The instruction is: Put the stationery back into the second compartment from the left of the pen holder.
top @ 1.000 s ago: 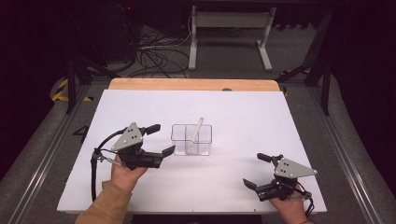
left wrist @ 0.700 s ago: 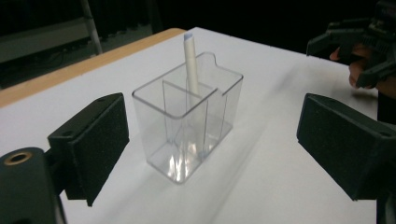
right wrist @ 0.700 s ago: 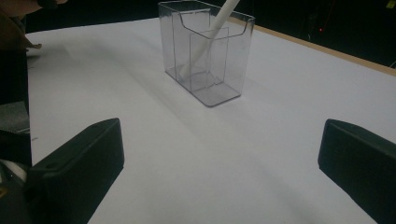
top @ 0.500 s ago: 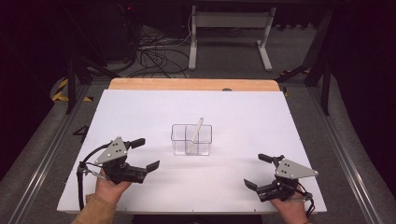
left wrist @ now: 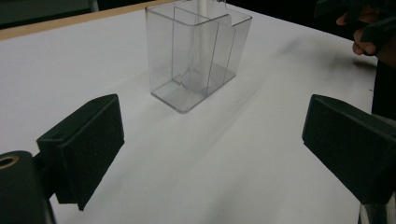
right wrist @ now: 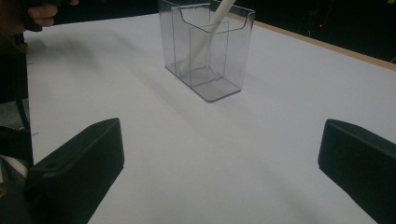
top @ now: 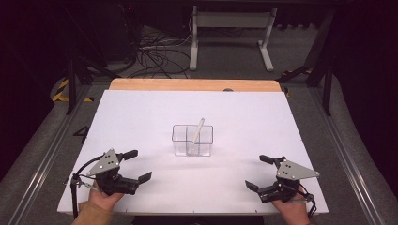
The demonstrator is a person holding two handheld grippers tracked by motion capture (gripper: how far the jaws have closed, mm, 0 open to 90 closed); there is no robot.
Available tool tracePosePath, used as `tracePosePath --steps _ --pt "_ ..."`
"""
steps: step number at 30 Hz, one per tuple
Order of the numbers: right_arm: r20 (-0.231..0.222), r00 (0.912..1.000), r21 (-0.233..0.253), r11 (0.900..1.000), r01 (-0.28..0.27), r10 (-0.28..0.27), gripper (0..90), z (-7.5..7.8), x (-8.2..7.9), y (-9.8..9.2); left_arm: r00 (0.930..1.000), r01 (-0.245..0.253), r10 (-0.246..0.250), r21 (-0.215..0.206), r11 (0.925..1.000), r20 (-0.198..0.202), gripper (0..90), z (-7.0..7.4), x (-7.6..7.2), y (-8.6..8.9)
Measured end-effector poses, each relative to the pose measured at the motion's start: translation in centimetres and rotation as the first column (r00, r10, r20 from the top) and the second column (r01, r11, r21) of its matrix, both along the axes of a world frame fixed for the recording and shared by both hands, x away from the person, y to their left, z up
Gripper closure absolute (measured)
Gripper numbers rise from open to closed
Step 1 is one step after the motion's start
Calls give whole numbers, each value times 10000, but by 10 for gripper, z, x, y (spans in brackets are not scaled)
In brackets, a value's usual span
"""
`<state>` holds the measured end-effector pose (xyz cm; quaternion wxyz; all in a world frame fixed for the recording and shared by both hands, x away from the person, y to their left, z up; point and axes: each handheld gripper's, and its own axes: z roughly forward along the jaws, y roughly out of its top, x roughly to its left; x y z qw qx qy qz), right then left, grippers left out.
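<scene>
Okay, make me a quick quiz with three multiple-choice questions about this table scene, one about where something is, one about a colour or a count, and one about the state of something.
1. Where does the clear box stand?
A. near the middle of the white table top
B. at the far left corner
C. on the floor

2. How many white sticks are in the box?
A. none
B. one
C. three

3. How do the two hand-held grippers stand?
A. both shut on the stick
B. one open, one shut on the box
C. both open and holding nothing

Answers:
1 A, the high view shows the box about midway on the table top.
2 B, a single stick leans tilted inside, its top past the rim.
3 C, the left hand-held gripper and the right hand-held gripper have their jaws wide apart over bare table, near the front edge.
</scene>
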<state>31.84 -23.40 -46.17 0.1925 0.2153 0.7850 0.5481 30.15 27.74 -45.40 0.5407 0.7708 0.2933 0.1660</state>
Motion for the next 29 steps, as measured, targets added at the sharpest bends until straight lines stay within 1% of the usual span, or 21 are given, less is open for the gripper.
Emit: tracePosePath --steps 7,9,11,12,13,14,16,18,19,20,21,22,25,29 --pt "-18 10000 12 10000 16 -16 8 0 0 -2 9992 -14 18 83 10000 -403 63 -14 -5 6" --pt "-54 10000 6 10000 17 -17 9 0 0 -2 9984 -10 29 333 9994 -561 61 -17 -7 8" --pt "-78 10000 14 10000 14 -13 9 -1 0 -2 9972 9 50 788 9969 -745 59 -18 -9 8" --pt "-72 10000 1 10000 13 -13 8 -1 1 -2 9971 1 78 1023 9948 -760 53 -18 -10 8" --pt "-98 10000 -4 10000 8 -8 8 -1 1 -2 9971 -20 108 1148 9934 -757 51 -19 -11 9" --pt "-98 10000 -6 10000 6 -6 8 -1 1 -2 9967 -12 107 1182 9930 -800 49 -19 -11 9" --pt "-117 9999 -11 10000 8 -8 8 -2 1 -1 9962 24 75 1130 9936 -870 46 -20 -10 11" --pt "-112 9999 -28 10000 0 0 8 -2 1 -1 9923 129 -26 827 9965 -1236 40 -21 -8 12" --pt "-145 9999 -7 10000 8 -8 8 -2 1 -1 9899 188 -118 479 9987 -1416 36 -21 -6 14" --pt "-155 9999 -5 10000 17 -17 8 -2 1 -2 9880 136 -133 13 9999 -1537 33 -20 -5 16" --pt "-123 9999 -41 10000 41 -41 8 -2 1 -2 9881 43 -102 -384 9993 -1535 33 -20 -4 18" --pt "-129 9999 -5 10000 44 -44 8 -2 2 -3 9886 -38 -34 -478 9989 -1505 33 -20 -4 20" --pt "-159 9998 17 10000 89 -89 8 -2 2 -3 9926 -218 201 -132 9997 -1200 33 -19 -5 22" --pt "-190 9997 -34 9999 121 -122 8 -3 3 -2 9960 -437 433 -28 9990 -785 29 -19 -7 21"
